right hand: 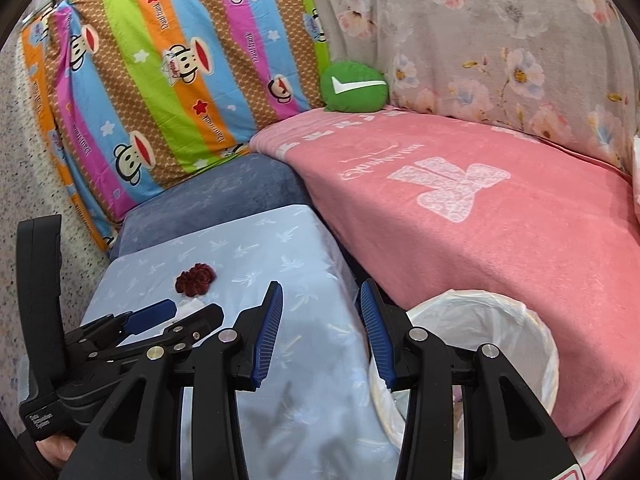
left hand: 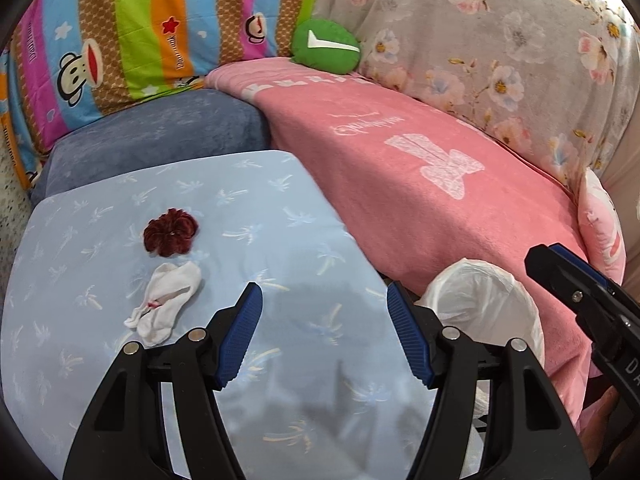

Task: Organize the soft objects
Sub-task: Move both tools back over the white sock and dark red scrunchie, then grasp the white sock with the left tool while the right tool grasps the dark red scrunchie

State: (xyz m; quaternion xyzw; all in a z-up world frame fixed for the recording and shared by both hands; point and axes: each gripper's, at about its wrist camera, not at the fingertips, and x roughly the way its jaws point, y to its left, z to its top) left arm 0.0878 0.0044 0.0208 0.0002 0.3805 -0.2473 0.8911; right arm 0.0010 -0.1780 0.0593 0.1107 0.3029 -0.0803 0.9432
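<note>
Both grippers tilt down over the pale blue palm-print cloth (left hand: 240, 208): the left gripper (left hand: 324, 336) has its 2 blue-padded jaws wide apart and empty, the right gripper (right hand: 321, 330) has its jaws partly open and empty, and in the right wrist view the left gripper hides most of the white socks. Ahead-left of the left jaws lie the crumpled white socks (left hand: 164, 300), and just beyond them the dark red ruffled scrunchie (left hand: 171, 232). Right of both sits a round white plastic-lined bin (right hand: 500, 320), partly cut off by the fingers, beside the pink towel (left hand: 420, 184), with a green check-mark cushion (left hand: 325, 46) farthest back.

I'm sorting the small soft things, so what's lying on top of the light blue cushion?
A dark red scrunchie and white socks lie on the light blue cushion. The left tool covers its near part.
</note>
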